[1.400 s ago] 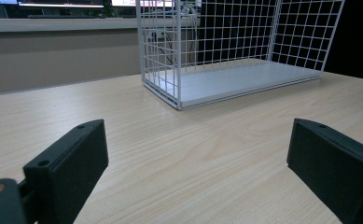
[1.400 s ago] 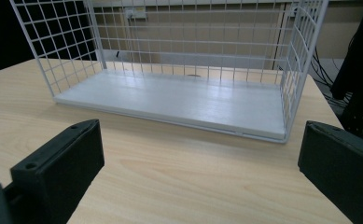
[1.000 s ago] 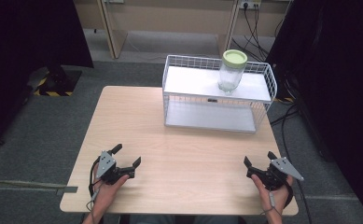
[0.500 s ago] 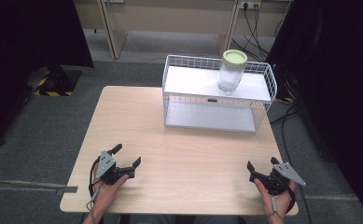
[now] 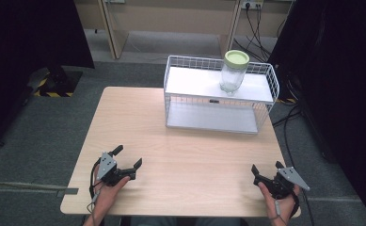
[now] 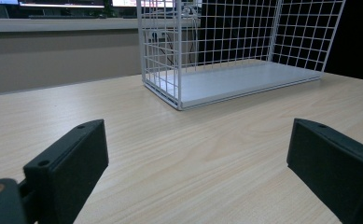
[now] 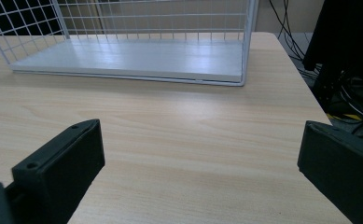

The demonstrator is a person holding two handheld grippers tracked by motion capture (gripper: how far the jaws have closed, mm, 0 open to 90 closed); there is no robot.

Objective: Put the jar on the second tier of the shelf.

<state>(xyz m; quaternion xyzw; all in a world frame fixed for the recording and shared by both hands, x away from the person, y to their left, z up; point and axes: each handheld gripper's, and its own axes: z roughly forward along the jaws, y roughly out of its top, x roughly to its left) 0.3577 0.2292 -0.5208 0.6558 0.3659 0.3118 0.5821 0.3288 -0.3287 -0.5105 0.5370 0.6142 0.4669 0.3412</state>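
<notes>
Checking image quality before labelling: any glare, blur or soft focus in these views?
High view: even light, soft overall, jar readable on the wire rack. Left gripper view: near jaws blurred, rack sharp, background screens blown out. Right gripper view: glare streak on the rack's white lower shelf, jaws soft, table grain crisp.

Bare table [image 5: 194,155] ahead of claws; wire rack [image 5: 217,111] blocks far side.

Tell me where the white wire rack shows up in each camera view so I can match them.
High view: white wire rack at the table's far side, right of centre.
Left gripper view: upper middle to right, beyond the open jaws.
Right gripper view: top, left to centre.
Shared landmark: the rack's white bottom shelf on the wooden table.
</notes>
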